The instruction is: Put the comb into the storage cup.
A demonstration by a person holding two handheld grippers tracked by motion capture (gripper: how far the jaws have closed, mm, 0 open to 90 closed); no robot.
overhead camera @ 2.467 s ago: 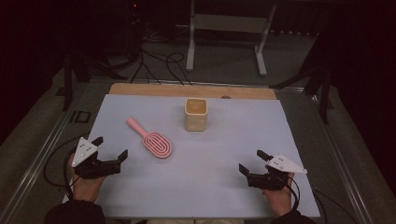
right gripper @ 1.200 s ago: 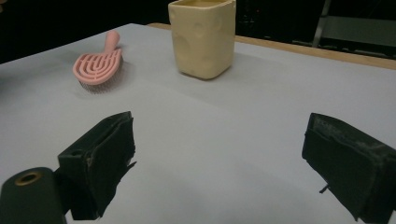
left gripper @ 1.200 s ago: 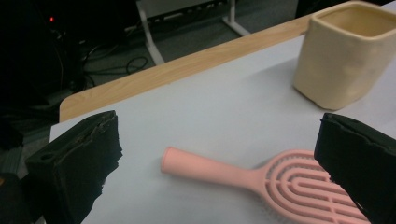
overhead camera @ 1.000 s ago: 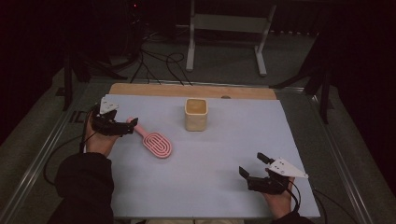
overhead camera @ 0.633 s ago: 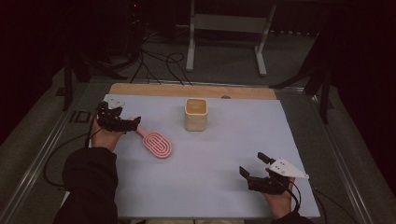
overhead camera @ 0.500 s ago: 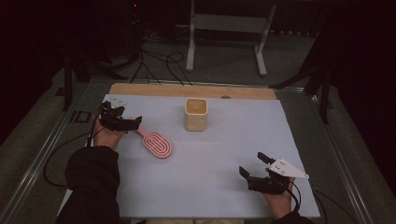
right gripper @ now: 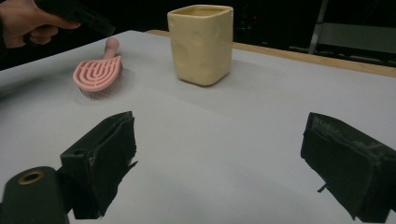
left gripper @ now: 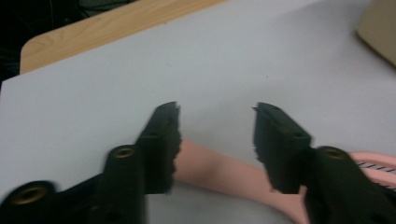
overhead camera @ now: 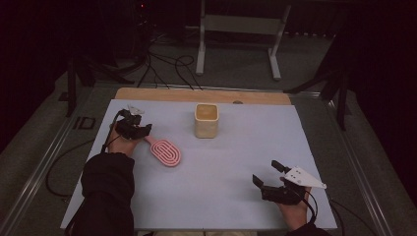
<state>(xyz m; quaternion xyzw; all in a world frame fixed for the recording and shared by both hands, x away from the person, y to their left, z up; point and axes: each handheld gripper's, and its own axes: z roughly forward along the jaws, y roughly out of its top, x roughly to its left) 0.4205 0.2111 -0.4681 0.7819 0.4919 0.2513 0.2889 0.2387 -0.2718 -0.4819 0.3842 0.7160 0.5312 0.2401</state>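
Pink hairbrush [overhead camera: 164,151] handle between parted left tongs [left gripper: 215,128] | right tongs [right gripper: 219,163] wide, empty | cream cup [overhead camera: 206,120] apart

Room: dark; grey floor [overhead camera: 236,69] with loose black cables [overhead camera: 162,64]; white metal stand [overhead camera: 241,29]; wood-edged table [overhead camera: 201,95], pale cover.

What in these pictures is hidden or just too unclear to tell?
- Inside of the cream cup: the high view is too dim, and the right gripper view sits below its rim.
- Pink hairbrush handle end: in the high view the left gripper covers it.
- Hairbrush head: cut off by the edge in the left gripper view.
- Left hand: cropped in the right gripper view.
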